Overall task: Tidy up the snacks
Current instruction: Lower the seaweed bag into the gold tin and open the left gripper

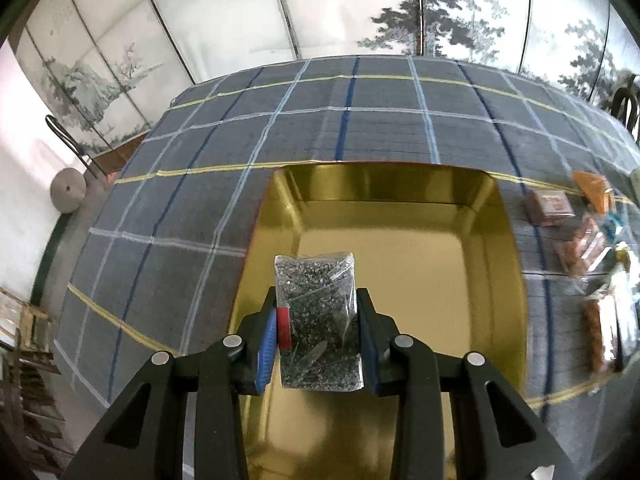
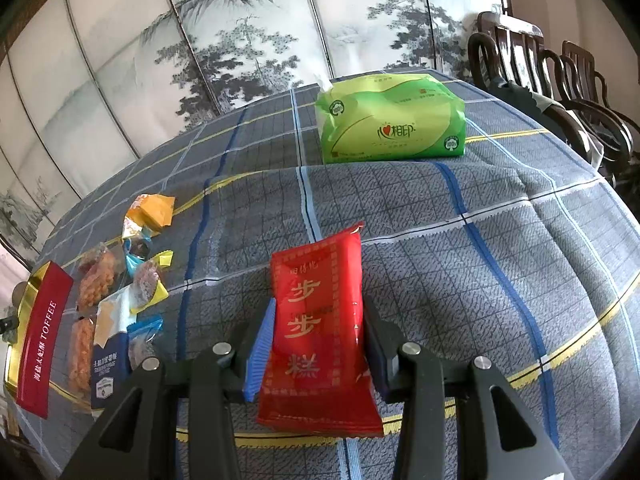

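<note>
My left gripper is shut on a clear packet of dark speckled snack and holds it above the inside of a gold tin. In the right wrist view the same tin shows its red side with the word TOFFEE at the far left. My right gripper is shut on a red snack packet with gold characters, held over the checked tablecloth. A heap of small wrapped snacks lies between the tin and the right gripper.
A green tissue pack stands at the back of the table. Dark wooden chairs line the right side. A painted folding screen stands behind the table. Loose snacks lie blurred to the right of the tin in the left wrist view.
</note>
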### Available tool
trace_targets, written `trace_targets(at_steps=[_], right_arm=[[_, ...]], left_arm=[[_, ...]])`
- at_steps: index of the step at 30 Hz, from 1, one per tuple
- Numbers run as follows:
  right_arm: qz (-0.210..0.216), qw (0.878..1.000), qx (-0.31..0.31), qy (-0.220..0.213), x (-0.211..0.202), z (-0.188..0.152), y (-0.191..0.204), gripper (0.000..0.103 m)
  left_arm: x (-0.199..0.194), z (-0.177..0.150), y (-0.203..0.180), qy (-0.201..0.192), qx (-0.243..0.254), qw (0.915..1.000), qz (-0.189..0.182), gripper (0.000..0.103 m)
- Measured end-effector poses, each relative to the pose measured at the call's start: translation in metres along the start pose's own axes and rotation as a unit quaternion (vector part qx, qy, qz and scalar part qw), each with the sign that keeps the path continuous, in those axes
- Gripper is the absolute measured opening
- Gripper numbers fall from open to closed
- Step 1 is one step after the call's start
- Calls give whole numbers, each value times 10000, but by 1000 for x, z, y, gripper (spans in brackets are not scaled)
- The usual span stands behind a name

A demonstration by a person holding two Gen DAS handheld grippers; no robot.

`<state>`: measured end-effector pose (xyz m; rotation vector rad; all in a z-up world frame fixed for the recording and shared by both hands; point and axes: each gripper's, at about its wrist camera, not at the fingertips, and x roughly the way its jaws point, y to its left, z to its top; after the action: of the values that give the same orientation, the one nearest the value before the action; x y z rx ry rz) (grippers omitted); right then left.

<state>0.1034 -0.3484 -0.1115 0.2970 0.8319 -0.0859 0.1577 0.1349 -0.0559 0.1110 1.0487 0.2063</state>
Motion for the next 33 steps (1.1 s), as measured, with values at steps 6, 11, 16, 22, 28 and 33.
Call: trace_targets(at_steps=[6, 11, 16, 22, 28, 33], right_arm=[[-39, 10000, -33, 5, 1, 0, 1, 42], [-55, 10000, -46, 6, 1, -1, 1, 42], [-56, 10000, -48, 6, 1, -1, 1, 42], [-65, 10000, -54, 7, 2, 0, 1, 42], [-72, 10000, -60, 7, 2, -1, 1, 42], [-73, 10000, -61, 8, 2, -1, 2, 42]], left_arm=[[20, 12, 1, 137, 137, 9997, 136, 32], [31, 19, 2, 189, 210, 9994, 176, 32], [41, 23, 3, 291, 213, 9991, 230, 32], [50, 26, 4, 353, 225, 9988, 259, 33], [51, 26, 0, 254, 325, 9985, 369, 35], [38, 26, 1, 46, 328, 9991, 252, 52]])
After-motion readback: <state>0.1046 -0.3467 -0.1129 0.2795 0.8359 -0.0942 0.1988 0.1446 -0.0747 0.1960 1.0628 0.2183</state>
